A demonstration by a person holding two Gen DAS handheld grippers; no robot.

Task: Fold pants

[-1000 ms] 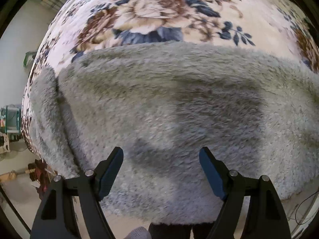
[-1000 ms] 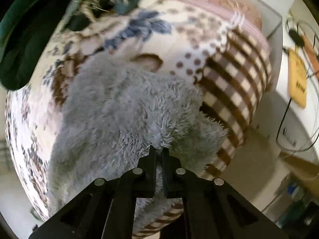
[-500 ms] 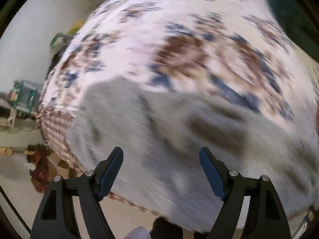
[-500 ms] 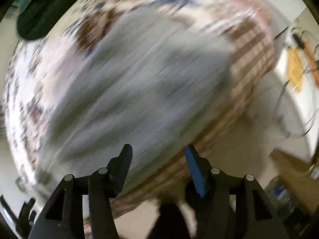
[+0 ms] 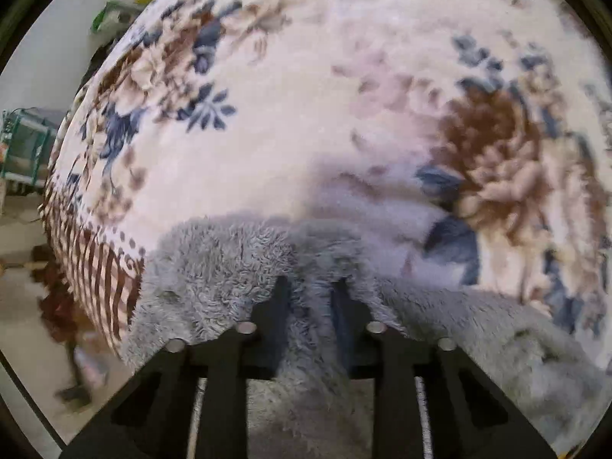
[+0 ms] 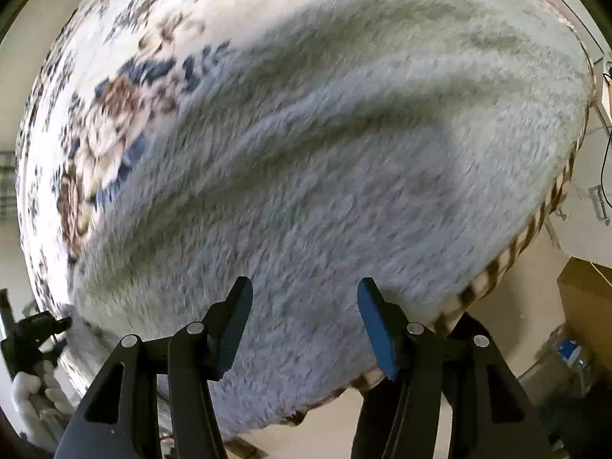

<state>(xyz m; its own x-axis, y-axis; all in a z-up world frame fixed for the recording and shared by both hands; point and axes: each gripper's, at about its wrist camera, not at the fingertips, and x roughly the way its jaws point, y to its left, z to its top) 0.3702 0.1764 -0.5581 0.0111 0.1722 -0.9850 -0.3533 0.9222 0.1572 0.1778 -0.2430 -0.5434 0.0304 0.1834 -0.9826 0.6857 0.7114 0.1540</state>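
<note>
Fluffy grey pants [image 6: 344, 160] lie spread on a floral blanket [image 5: 306, 107] covering a bed. In the left wrist view my left gripper [image 5: 309, 294] is shut on a bunched corner of the grey pants [image 5: 222, 267] near the blanket's striped edge; fleece fills the gap between its fingers. In the right wrist view my right gripper [image 6: 304, 302] is open and empty, hovering just above the flat grey pants near their front edge.
The blanket's brown striped border [image 5: 103, 267] hangs over the bed edge at left, and also shows in the right wrist view [image 6: 535, 222]. Beige floor [image 6: 508, 329], a cardboard box [image 6: 589, 294] and a white unit with cables lie right. A green rack [image 5: 23, 145] stands far left.
My left gripper was open above the pants and has now shut on a corner of them. My right gripper was shut on the fleece and has let go, now open over the flat pants.
</note>
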